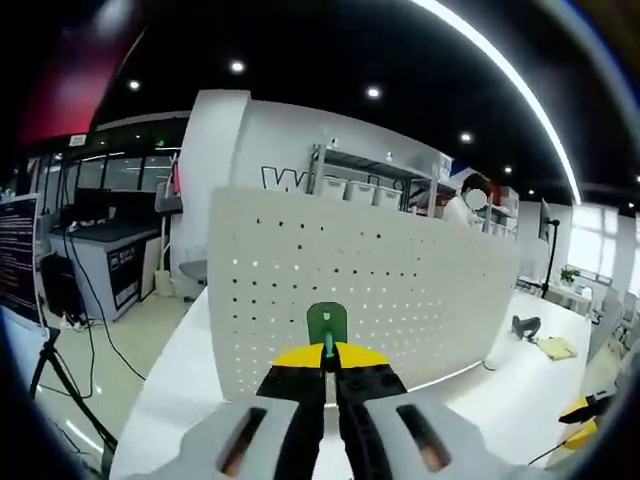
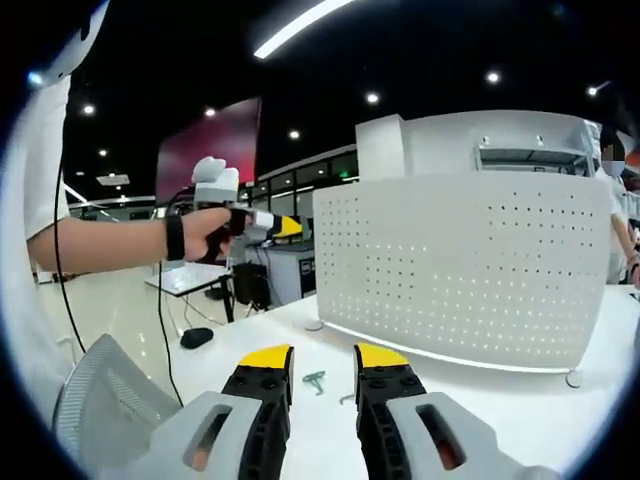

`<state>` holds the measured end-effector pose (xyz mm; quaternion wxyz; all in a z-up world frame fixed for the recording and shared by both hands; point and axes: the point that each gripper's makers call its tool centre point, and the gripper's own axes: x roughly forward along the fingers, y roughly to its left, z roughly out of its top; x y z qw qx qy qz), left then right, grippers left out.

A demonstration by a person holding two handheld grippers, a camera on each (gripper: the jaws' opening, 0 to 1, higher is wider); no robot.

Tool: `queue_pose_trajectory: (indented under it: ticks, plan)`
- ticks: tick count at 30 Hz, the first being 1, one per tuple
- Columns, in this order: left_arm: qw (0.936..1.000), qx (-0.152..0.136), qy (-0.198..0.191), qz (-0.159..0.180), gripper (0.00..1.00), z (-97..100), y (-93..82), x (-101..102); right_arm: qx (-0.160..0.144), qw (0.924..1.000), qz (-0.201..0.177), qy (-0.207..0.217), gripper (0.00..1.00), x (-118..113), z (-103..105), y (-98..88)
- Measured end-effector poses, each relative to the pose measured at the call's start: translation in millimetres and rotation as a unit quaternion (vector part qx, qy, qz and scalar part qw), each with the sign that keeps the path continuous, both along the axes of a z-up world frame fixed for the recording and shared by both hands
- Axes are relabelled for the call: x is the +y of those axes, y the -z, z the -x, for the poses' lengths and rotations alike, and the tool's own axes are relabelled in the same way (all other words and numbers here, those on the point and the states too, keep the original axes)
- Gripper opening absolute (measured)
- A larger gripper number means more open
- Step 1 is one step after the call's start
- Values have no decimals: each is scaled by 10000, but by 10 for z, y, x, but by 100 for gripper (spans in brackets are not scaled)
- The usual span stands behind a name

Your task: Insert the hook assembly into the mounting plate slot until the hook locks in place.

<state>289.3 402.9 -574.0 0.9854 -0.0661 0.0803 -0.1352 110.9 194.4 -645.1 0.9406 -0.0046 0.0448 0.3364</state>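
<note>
- Left tool [image 1: 328, 362] is clenched on a green hook [image 1: 326, 325], held up at the white pegboard [image 1: 400, 280].
- Right tool [image 2: 320, 362] is released above the table [image 2: 500, 400].
- Another green hook [image 2: 315, 381] lies on the table at 6 o'clock from the pegboard's left edge.

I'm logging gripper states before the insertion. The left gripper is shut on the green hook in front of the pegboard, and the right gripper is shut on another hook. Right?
Not quite: the right gripper is open and empty in the right gripper view, with a small hook lying on the table beyond it. The left gripper does grip the green hook before the pegboard.
</note>
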Motion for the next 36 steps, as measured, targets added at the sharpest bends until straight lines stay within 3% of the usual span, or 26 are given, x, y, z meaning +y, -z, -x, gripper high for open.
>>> queue_pose_trajectory:
  ticks: [10, 12, 22, 36]
  plan:
    - [9997, 44, -213, -104, 2, -218, -66, 128, 17, 10000, -16, 87, 24, -61, 3, 22]
    - [9994, 1, -194, -271, 2, -268, -86, 120, 27, 10000, -42, 79, 24, -61, 3, 20]
    - [9986, -23, -237, -478, 2, -484, -189, 106, -5, 9999, -68, 117, 24, -72, 12, -3]
    - [9975, -117, -409, -557, 2, -822, -337, 161, 57, 9997, -44, 213, 23, -113, -7, 12]
